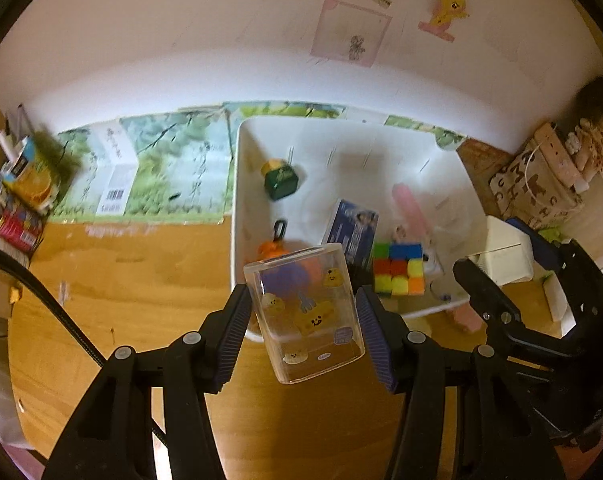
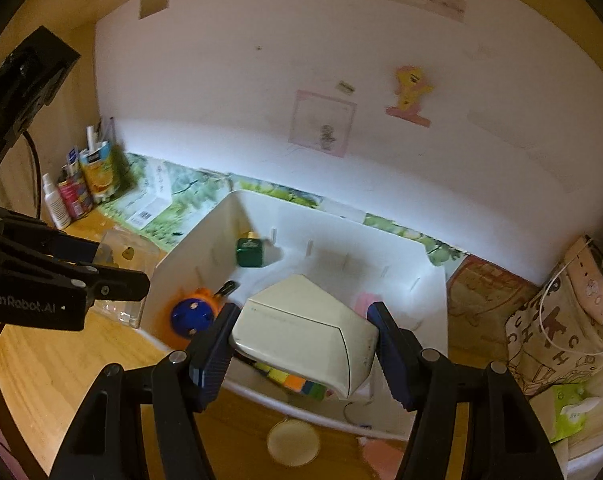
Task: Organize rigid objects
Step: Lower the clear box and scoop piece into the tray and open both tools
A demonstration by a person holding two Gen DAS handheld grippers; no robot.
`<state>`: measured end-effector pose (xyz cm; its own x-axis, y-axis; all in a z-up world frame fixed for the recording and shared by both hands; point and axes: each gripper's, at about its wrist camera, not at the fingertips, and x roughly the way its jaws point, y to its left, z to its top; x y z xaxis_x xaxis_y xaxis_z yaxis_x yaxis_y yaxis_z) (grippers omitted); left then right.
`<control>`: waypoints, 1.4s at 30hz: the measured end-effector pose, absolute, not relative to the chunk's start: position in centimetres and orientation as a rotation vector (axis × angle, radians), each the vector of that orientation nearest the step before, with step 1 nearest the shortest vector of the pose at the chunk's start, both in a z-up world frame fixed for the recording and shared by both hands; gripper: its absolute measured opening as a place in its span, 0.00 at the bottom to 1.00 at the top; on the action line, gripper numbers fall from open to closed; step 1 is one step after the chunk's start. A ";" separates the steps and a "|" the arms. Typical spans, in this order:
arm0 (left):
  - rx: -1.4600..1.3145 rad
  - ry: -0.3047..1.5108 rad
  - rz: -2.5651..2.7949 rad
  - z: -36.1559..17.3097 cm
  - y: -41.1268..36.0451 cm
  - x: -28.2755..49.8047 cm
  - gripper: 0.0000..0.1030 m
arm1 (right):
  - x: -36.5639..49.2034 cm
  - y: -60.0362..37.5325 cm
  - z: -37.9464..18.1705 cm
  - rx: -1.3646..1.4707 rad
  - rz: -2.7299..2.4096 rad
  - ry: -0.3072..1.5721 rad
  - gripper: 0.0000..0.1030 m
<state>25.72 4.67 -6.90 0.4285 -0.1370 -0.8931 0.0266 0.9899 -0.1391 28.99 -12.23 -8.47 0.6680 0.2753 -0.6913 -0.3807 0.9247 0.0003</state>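
Holding a clear box (image 1: pixel 307 312), the left tongs (image 1: pixel 304 334) grip it above the white bin (image 1: pixel 237 184); the right tongs (image 2: pixel 303 344) clamp a cream case (image 2: pixel 305 332) over it. Cube (image 1: pixel 399 268), green box (image 1: pixel 281 180) already in; these two remain.

Warm dim light, motion blur at left, fisheye-bent, dark edges.

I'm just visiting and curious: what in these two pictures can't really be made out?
- Cube, right view: mostly hidden under the white box held by the right tool.
- Orange toy, left view: partly behind the clear box in the left tool.
- Blue carton, left view: print too blurred to read.
- Round lid, right view: blurred, below the bin.
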 end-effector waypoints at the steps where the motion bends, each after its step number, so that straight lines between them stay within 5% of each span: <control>1: -0.110 1.121 -0.104 -6.9 4.6 26.0 0.56 | 29.3 -12.3 -8.6 -0.146 0.367 0.754 0.64; 31: -0.169 0.962 -0.209 -9.0 3.5 31.2 0.58 | 34.0 -14.3 -14.3 -0.097 0.320 0.835 0.64; 35: -0.195 0.973 -0.189 -9.0 3.6 31.3 0.76 | 34.1 -14.5 -14.2 -0.103 0.307 0.841 0.69; 42: -0.191 0.933 -0.174 -7.2 3.9 30.3 0.79 | 33.3 -15.0 -12.8 -0.105 0.287 0.808 0.77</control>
<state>30.28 3.87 -7.18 0.5840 -0.2302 -0.7784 0.0654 0.9692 -0.2376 33.31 -14.96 -12.80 0.6547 0.2125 -0.7254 -0.2921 0.9562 0.0165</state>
